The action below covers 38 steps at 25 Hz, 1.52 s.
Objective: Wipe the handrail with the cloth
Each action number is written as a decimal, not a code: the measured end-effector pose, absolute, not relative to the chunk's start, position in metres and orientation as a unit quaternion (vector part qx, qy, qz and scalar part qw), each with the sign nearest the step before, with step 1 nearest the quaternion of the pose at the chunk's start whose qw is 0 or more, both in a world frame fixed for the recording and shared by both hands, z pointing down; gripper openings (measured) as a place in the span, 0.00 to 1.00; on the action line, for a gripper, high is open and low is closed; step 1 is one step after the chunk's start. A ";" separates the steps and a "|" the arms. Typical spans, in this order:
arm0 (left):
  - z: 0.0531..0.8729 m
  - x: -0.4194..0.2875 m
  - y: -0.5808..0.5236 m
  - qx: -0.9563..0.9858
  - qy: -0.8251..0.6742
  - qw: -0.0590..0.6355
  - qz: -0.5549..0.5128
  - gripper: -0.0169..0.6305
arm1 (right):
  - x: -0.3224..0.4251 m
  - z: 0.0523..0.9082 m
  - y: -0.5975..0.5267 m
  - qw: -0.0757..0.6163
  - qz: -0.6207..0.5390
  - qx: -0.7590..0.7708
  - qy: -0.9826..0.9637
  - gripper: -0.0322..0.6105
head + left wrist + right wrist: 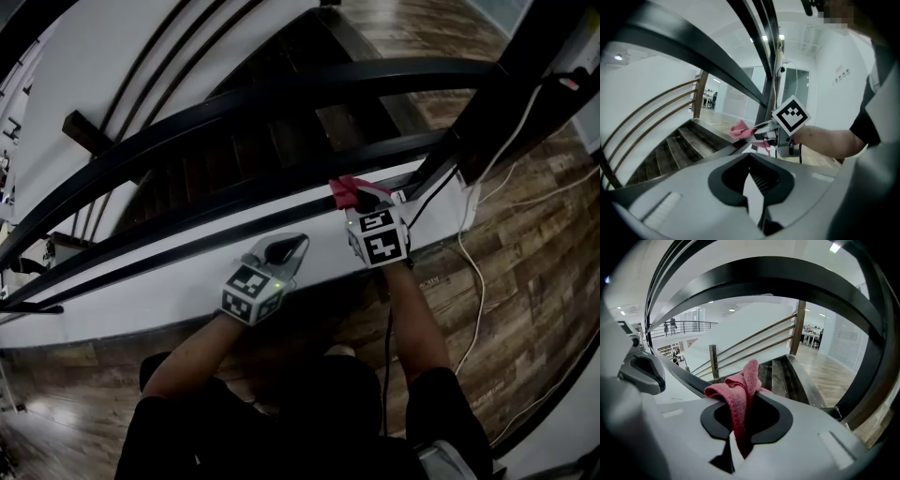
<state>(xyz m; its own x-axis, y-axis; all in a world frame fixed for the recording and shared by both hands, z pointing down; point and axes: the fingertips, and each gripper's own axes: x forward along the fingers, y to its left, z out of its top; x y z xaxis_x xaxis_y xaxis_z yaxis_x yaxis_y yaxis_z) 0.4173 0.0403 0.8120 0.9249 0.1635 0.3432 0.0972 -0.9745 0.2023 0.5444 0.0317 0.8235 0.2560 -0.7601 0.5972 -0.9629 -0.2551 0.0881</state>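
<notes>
**Cloth pinched, rail just ahead**

My right claw (364, 208) is clenched on the pink cloth (345, 187) at the centre of the head view, just beside a lower black bar of the handrail (234, 202). My left claw (281, 251), lower left of it, is closed on nothing. The cloth looks light, soft and floppy. I judge that a pinch on its bunched middle leaves loose folds free to wipe with.

My right gripper (364, 199) hid most of the cloth (347, 187) in the head view; only a red fold showed. In the right gripper view its lower end vanished between my jaws. The handrail (225, 101) ran off both edges. Distant people (670, 326) were too small to tell.
</notes>
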 end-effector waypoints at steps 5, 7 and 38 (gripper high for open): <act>0.818 0.408 0.038 0.974 0.062 0.097 0.193 0.03 | 0.530 0.824 0.022 0.232 0.226 0.751 -0.575 0.13; 0.821 0.403 0.039 0.974 0.066 0.092 0.198 0.03 | 0.523 0.824 0.018 0.233 0.226 0.748 -0.578 0.13; 0.821 0.304 -0.043 0.965 0.047 0.006 0.260 0.03 | 0.412 0.833 -0.057 0.328 0.192 0.688 -0.619 0.13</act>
<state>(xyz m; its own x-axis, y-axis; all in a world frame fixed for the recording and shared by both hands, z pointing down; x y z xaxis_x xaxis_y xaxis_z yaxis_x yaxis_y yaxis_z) 0.3035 -0.0430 0.8212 0.8607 0.0944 0.5003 0.0877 -0.9955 0.0369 0.4117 -0.0572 0.8329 0.1614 -0.7251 0.6695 -0.9765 -0.0193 0.2146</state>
